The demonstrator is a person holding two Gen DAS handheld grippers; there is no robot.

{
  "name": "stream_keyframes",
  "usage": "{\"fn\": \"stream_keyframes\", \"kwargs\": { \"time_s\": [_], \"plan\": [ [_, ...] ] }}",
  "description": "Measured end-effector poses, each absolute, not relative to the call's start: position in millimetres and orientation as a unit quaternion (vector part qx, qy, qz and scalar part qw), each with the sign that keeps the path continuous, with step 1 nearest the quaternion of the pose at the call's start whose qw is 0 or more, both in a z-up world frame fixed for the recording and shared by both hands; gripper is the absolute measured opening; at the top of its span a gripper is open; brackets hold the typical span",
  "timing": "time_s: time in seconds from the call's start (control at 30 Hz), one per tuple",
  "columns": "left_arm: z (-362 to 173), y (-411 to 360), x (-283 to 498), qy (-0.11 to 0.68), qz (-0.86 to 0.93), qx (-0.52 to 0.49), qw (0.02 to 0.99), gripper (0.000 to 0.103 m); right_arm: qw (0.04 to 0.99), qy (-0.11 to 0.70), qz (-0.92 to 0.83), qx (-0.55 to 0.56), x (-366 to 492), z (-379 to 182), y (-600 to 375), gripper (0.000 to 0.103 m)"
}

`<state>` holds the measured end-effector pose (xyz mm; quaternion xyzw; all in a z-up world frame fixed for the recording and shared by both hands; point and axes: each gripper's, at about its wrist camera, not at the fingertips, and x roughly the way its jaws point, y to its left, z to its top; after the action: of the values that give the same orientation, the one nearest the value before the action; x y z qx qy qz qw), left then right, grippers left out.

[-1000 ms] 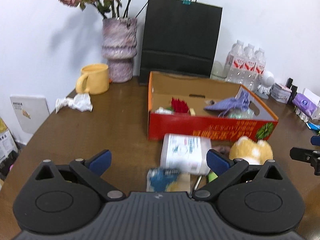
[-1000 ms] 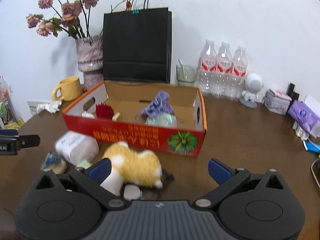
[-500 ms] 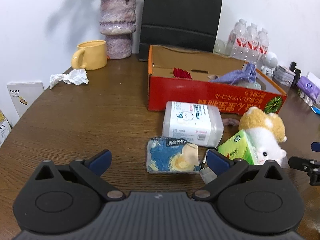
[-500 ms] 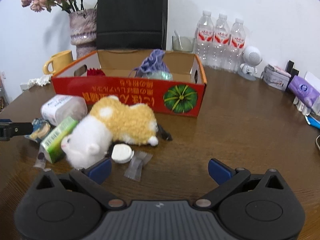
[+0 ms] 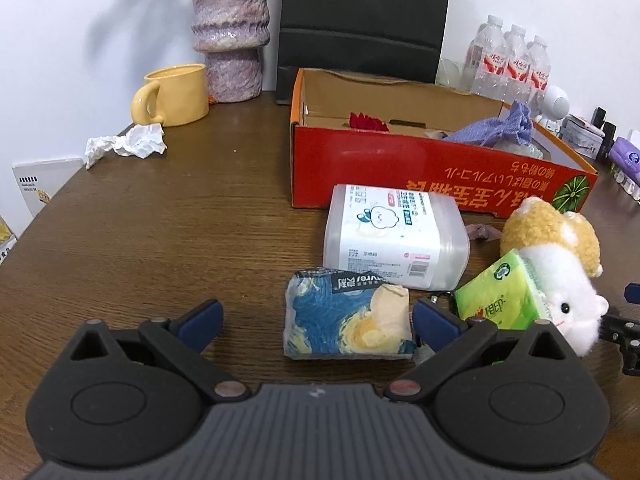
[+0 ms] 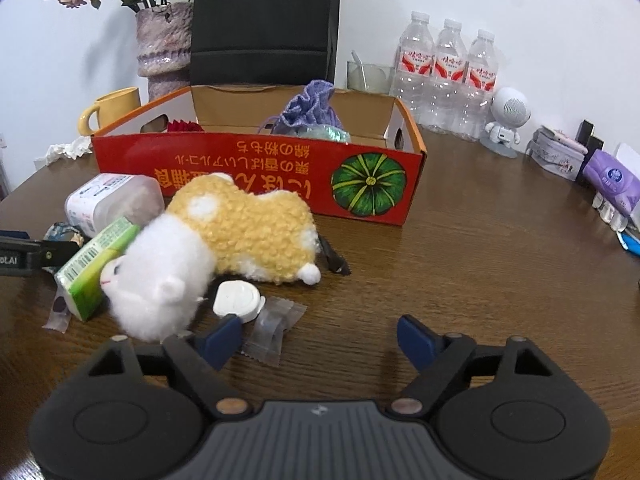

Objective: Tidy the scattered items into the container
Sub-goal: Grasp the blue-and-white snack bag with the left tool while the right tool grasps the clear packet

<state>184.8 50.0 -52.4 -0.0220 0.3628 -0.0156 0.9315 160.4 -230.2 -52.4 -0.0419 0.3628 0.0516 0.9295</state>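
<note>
Blue tissue pack (image 5: 347, 316) between open fingers (image 5: 434, 322)

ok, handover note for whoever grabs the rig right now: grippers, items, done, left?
Left hand-held gripper: open, empty, starry-print tissue pack between its fingers, untouched.
Right hand-held gripper: jaws closing, nothing gripped; clear candy wrapper by its left finger.
Done: purple pouch and red flower sit in the red box.
Left on the table in front of the box: wipes tub, plush hamster, green tissue pack, white round case, both items above.
</note>
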Motion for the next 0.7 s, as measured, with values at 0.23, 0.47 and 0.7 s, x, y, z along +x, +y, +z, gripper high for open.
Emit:
{"fn": "stream_keyframes", "kwargs": {
  "time_s": [0.23,0.47,0.7],
  "plan": [
    [-53,46,184,0.353,-0.007,0.004,0.936,0.066,0.929,0.363,0.067,-0.022,160,-53,-234,0.051],
    [-44,52,174,0.343,-0.020,-0.008,0.939,0.045,0.931,0.357,0.073,-0.006,154,-49,-240,0.021],
    [-31,51,159,0.321,-0.034,-0.009,0.946,0.041,0.938,0.340,0.070,-0.003,144,-39,-244,0.021]
  ]
}}
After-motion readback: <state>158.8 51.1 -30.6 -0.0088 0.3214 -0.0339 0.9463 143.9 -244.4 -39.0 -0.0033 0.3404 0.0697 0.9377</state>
